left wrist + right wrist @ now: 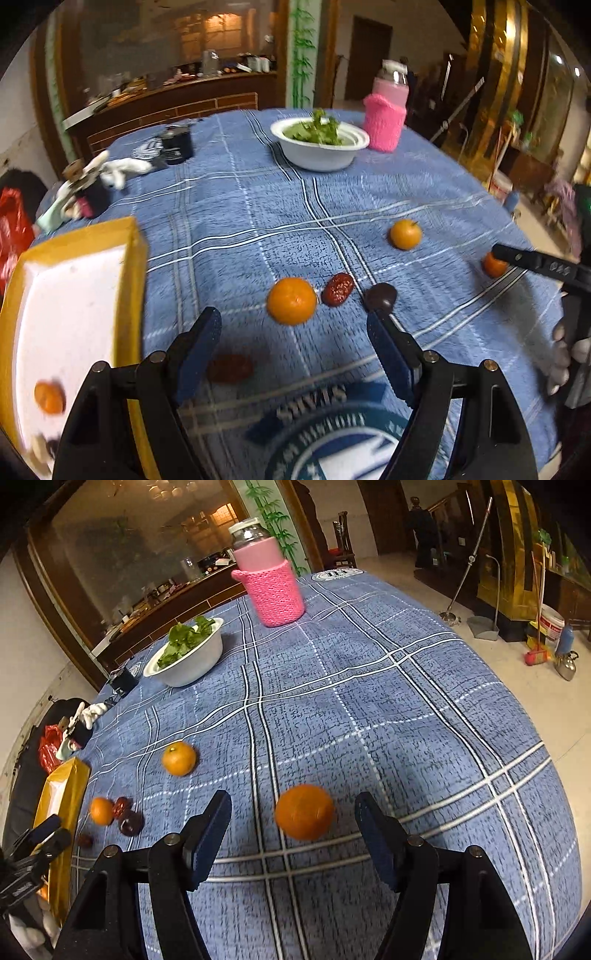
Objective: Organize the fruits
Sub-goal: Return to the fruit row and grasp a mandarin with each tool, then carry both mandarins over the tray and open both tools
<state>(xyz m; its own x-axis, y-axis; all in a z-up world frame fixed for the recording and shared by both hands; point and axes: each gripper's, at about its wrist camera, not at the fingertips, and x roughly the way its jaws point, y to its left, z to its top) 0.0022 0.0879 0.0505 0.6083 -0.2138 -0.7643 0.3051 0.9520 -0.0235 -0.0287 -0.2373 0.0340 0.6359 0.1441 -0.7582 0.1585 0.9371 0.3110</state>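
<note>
Left wrist camera sitting low over blue plaid tablecloth (258, 206), looking forward and steeply down along its fingers, yellow tray (129, 258) close at left edge. Right wrist camera looking likewise from table's right part, facing far edge. Both views sharing white bowl (321, 147) (192, 664), pink bottle (386, 118) (273, 587), stemmed orange (405, 234) (178, 758), and each other's gripper at frame edge.

Left black two-finger gripper with blue pads (293, 332): I've got it pitched down, jaws spread wide, nothing between the pads. Right black two-finger gripper with blue pads (293, 814): same downward pitch, jaws apart, pads clear of any contact.
</note>
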